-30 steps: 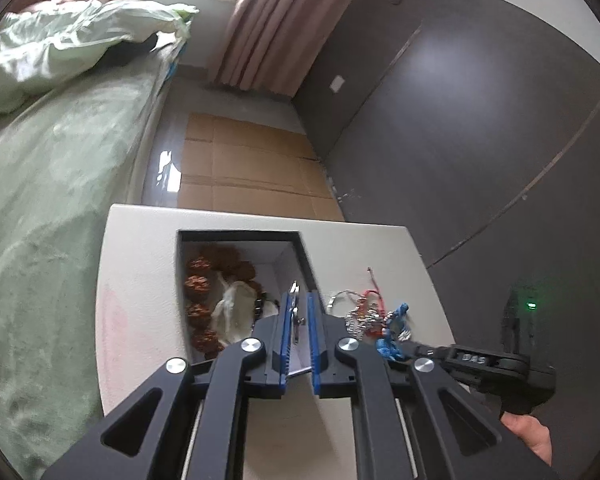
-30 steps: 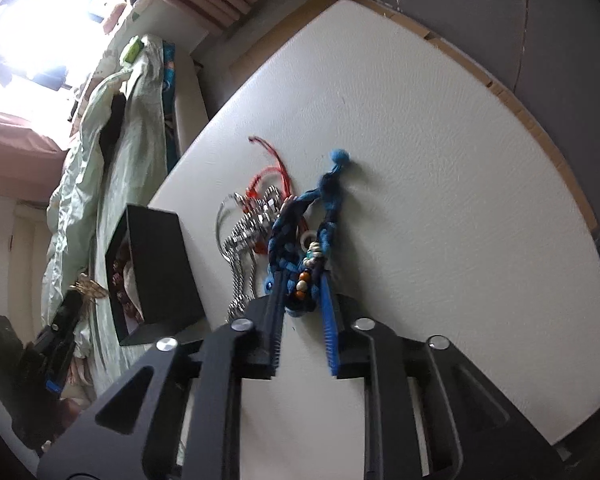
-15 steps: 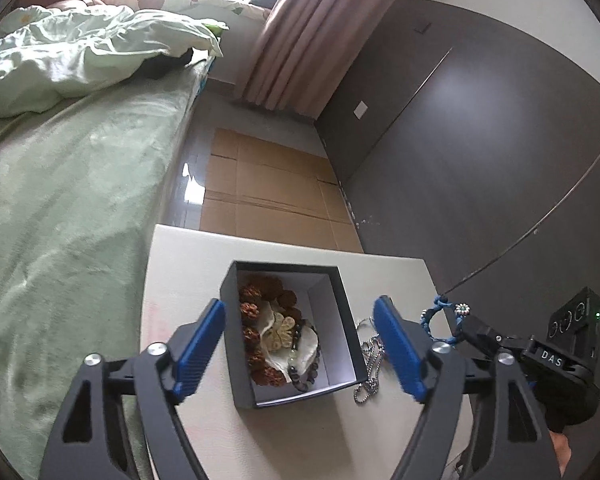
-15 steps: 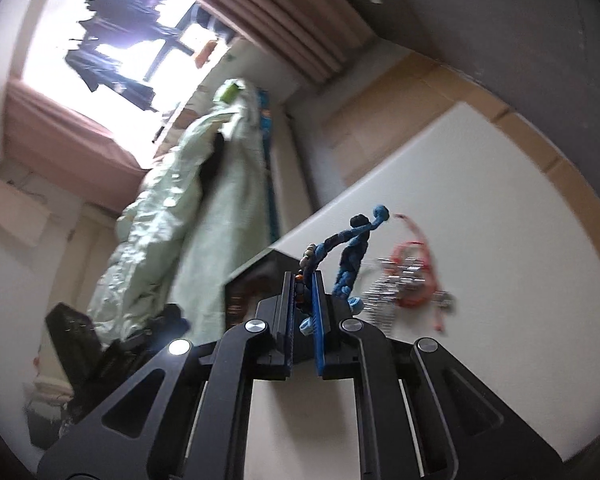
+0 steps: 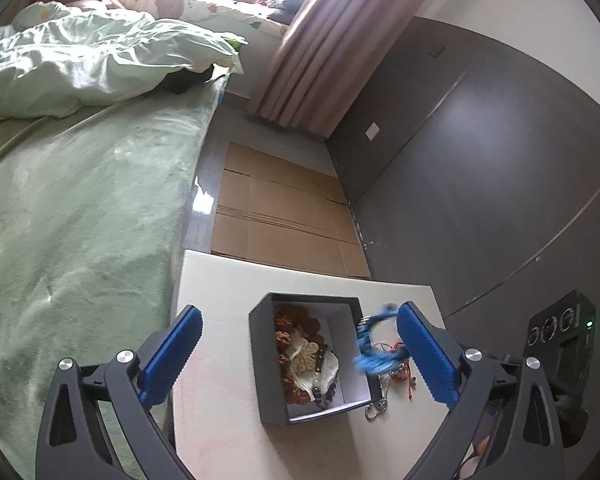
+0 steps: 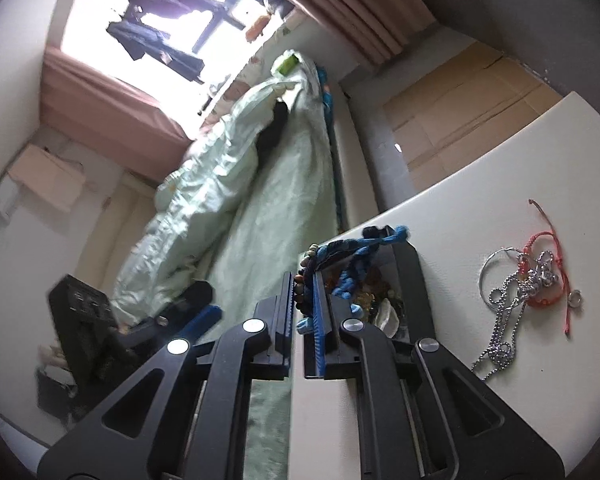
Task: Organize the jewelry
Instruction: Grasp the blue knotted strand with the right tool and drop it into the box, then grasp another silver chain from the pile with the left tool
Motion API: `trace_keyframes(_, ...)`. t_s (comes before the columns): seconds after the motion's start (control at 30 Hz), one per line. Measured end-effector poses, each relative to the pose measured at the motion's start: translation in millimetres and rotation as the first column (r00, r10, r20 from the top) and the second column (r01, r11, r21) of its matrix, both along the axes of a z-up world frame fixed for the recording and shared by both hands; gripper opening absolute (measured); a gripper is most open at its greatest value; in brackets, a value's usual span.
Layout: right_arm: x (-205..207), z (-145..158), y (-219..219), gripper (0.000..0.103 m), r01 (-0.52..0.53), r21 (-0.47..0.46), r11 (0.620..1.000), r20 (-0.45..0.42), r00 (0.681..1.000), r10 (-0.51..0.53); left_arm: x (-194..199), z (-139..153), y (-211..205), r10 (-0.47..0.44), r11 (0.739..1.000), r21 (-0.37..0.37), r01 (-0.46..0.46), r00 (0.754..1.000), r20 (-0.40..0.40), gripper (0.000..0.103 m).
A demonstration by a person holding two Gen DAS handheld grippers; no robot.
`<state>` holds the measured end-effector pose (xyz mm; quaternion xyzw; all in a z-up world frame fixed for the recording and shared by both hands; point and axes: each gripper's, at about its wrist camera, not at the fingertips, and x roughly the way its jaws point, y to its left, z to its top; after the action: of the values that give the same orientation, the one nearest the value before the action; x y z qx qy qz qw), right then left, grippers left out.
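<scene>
Right wrist view puts my right gripper (image 6: 302, 312) over the black box (image 6: 414, 280), its jaws opening with the blue braided bracelet (image 6: 356, 252) between them; the beaded part sits between the pads and I cannot tell whether they press on it, while the braid loops ahead of the tips over the box's near wall. I judge this to be the release step: the bracelet is going into the box, which already holds brown bead strands and a pale leaf-shaped piece (image 5: 310, 354). To the right of the tool, well apart from it, the silver chain (image 6: 508, 308) and red cord bracelet (image 6: 548, 272) lie tangled on the white table (image 6: 500, 400). From the left wrist view, my left gripper (image 5: 298, 354) stands wide and empty, straddling the box. Next I need the jaws wide enough for the bracelet to drop clear inside, then a reach rightward for the tangle.
</scene>
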<state>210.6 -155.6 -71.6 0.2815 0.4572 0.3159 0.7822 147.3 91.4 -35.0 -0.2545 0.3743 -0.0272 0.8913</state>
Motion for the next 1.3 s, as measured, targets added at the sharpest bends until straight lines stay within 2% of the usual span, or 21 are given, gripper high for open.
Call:
trace_keyframes(0.07,-1,0,-6,0.073,0.036,-0.003,0.999,0.008,0.999,-0.036,0,-1,5,0.012,1.000,-0.010,-0.012,1.000,-0.003,0.095)
trace_keyframes(0.1,-3,1,-11,0.077,0.055,-0.003,0.998,0.022,0.998,-0.055,1,-1,7,0.018,1.000,-0.014,-0.018,1.000,-0.006,0.095)
trace_keyframes(0.23,-2,3,-33,0.077,0.098,-0.012,0.995,0.024,0.995,-0.097,3,-2,6,0.018,1.000,-0.024,-0.018,1.000,-0.010,0.095)
trace_keyframes(0.43,-5,0,-65,0.077,0.148,-0.074,0.986,0.003,0.989,-0.148,6,-4,-12,-0.015,1.000,-0.013,0.015,1.000,-0.015,0.095)
trace_keyframes(0.7,-9,-3,-97,0.077,0.196,-0.105,0.975,-0.012,0.980,-0.198,11,-6,-49,-0.087,0.996,-0.008,0.087,0.996,-0.021,0.095)
trace_keyframes(0.9,-16,-2,-124,0.077,0.238,-0.126,0.963,-0.031,0.969,-0.244,13,-12,-85,-0.143,0.989,0.037,0.144,0.989,-0.028,0.095)
trace_keyframes(0.93,-17,-2,-129,0.078,0.247,-0.127,0.961,-0.034,0.967,-0.253,12,-13,-90,-0.152,0.987,0.041,0.153,0.988,-0.029,0.095)
trace_keyframes(1.0,-18,-1,-140,0.089,0.273,-0.133,0.953,-0.037,0.959,-0.280,14,-16,-102,-0.170,0.983,0.058,0.172,0.985,-0.031,0.095)
trace_keyframes(1.13,-21,-4,-158,0.091,0.298,-0.136,0.945,-0.060,0.950,-0.308,15,-18,-119,-0.186,0.980,0.074,0.187,0.982,-0.025,0.094)
trace_keyframes(1.3,-24,-11,-177,0.091,0.310,-0.168,0.936,-0.088,0.941,-0.327,18,-25,-138,-0.215,0.974,0.061,0.217,0.976,-0.037,0.080)
